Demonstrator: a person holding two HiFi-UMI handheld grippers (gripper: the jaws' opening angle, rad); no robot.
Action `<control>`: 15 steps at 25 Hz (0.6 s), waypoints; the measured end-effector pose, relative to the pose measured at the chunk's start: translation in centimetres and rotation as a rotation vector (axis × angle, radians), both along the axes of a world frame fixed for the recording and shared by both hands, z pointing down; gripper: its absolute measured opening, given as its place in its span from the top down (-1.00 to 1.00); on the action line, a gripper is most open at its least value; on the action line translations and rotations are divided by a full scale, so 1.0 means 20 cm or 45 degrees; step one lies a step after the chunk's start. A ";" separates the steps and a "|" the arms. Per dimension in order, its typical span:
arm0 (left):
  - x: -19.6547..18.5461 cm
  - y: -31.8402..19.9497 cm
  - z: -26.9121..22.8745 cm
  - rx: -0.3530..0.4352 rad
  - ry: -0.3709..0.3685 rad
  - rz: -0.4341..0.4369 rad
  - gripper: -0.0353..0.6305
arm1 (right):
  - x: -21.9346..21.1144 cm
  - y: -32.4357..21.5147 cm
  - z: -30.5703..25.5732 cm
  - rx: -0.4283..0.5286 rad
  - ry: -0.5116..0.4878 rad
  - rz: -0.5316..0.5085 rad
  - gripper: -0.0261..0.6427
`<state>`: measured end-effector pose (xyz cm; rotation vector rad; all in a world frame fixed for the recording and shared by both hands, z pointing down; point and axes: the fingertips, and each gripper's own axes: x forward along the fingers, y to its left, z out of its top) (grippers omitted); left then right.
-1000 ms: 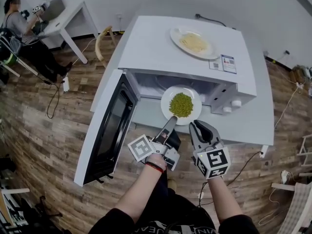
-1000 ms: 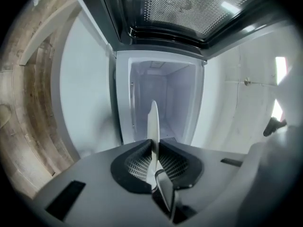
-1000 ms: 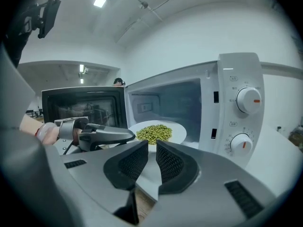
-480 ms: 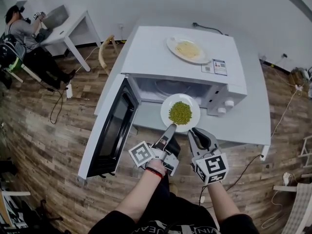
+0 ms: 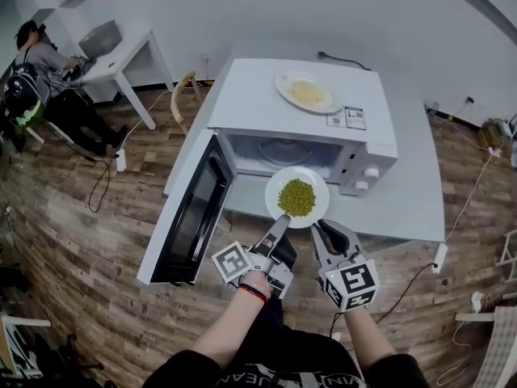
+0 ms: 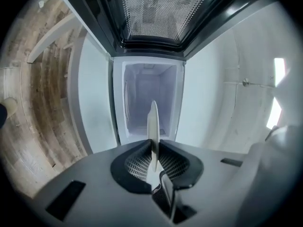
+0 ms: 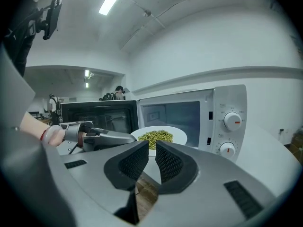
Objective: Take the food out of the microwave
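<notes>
Pinching the near rim of the white plate (image 5: 275,186) between its jaws, the left tongs (image 5: 283,219) are holding it level at the open mouth of the microwave (image 5: 307,115). Green food (image 5: 296,196) is sitting heaped on the plate, just beyond those tips. The right tongs (image 5: 323,229) are hovering just beside the left pair, jaws standing slightly apart on nothing, tips near the plate's rim. The microwave door (image 5: 190,212) is hanging open to the left tongs' left.

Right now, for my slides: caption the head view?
Left gripper holds a plate of green food outside the open microwave; right gripper empty beside it.
</notes>
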<state>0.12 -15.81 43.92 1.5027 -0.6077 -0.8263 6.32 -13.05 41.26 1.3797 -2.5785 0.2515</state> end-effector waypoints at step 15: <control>0.01 0.28 -0.03 -0.029 -0.015 0.014 0.76 | 0.00 0.25 -0.08 0.010 -0.013 -0.069 0.76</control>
